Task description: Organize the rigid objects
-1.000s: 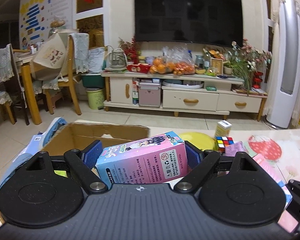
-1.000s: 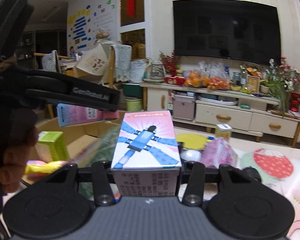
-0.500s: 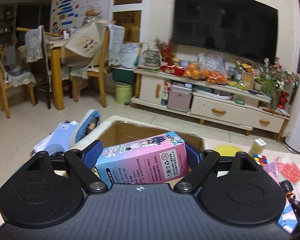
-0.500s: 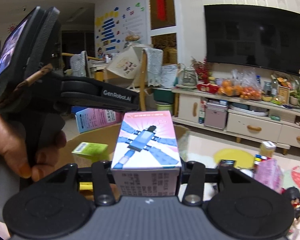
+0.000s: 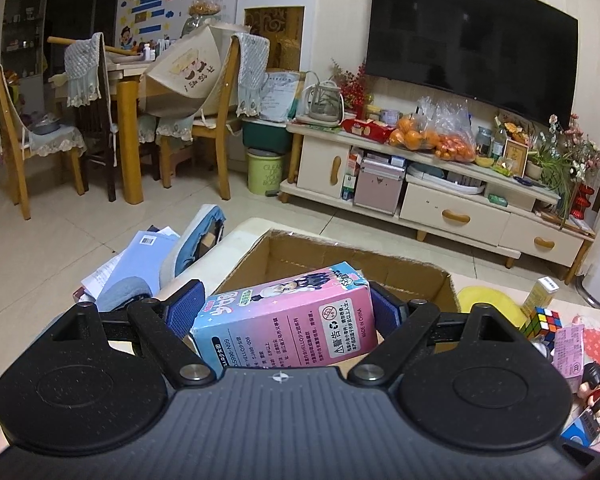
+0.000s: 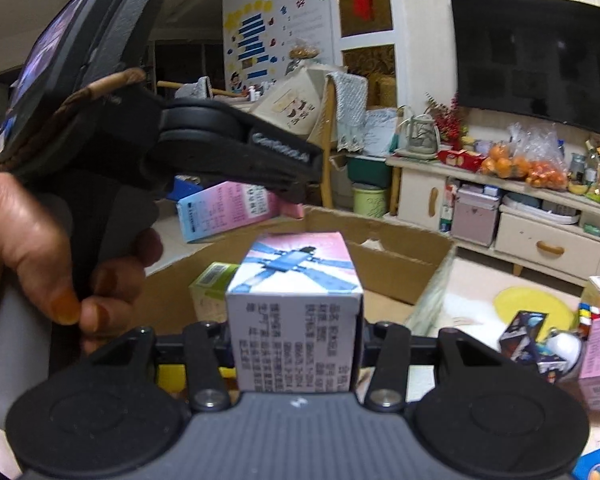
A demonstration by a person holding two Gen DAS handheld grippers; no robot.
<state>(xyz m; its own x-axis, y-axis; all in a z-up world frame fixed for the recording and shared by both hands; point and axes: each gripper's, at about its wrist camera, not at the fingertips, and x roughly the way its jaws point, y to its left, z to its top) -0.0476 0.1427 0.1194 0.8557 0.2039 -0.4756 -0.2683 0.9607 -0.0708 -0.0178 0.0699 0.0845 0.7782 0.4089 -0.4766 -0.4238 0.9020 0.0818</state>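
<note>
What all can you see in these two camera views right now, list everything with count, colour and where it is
cardboard box: one, brown, open, just ahead of both claws
pink carton: one, pink and blue, clamped in the left claw above the box
robot-print carton: one, pink and blue top, grey printed side, clamped in the right claw
green carton: one, green, inside the box
puzzle cube: one, multicoloured, on the table right of the box
yellow disc: one, yellow, on the table behind the cube
television: one, black, on the far wall
left claw: one, black, blue pads
right claw: one, black
hand: one, gripping the left claw's handle
</note>
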